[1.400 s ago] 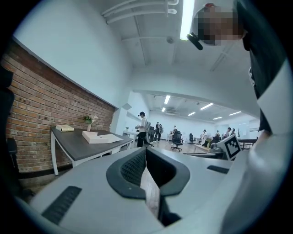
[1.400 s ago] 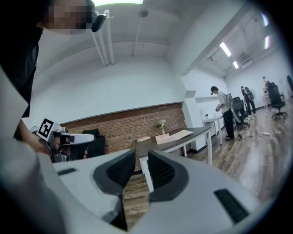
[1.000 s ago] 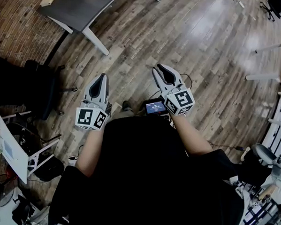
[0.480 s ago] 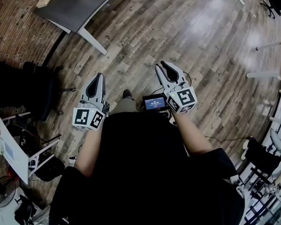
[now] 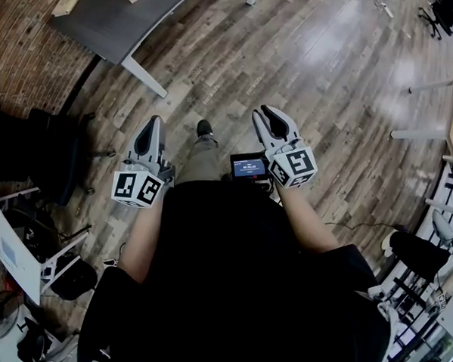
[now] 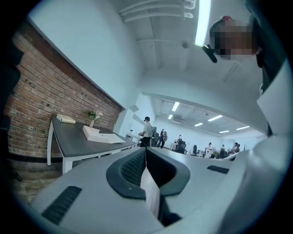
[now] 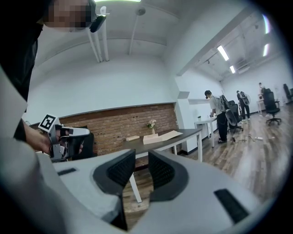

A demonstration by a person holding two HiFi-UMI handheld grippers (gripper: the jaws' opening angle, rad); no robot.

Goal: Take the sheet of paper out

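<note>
Approach step: both grippers hang well short of the dark grey, white-legged table [image 5: 106, 19]. The pale sheet of paper [image 7: 168, 134] lies on that table, seemingly against a flat white box [image 6: 94, 133]. The left gripper [image 5: 154, 121] is closed tip to tip and holds nothing. The right gripper [image 5: 266, 110] is half spread and also empty. Next: close in and reach the sheet's edge.

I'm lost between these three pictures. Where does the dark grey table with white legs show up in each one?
Head view: the dark grey table with white legs is in the top left corner.
Left gripper view: it is left of centre, at mid height.
Right gripper view: it is near the middle of the picture.
Shared landmark: the red brick wall next to the table in all three.
</note>
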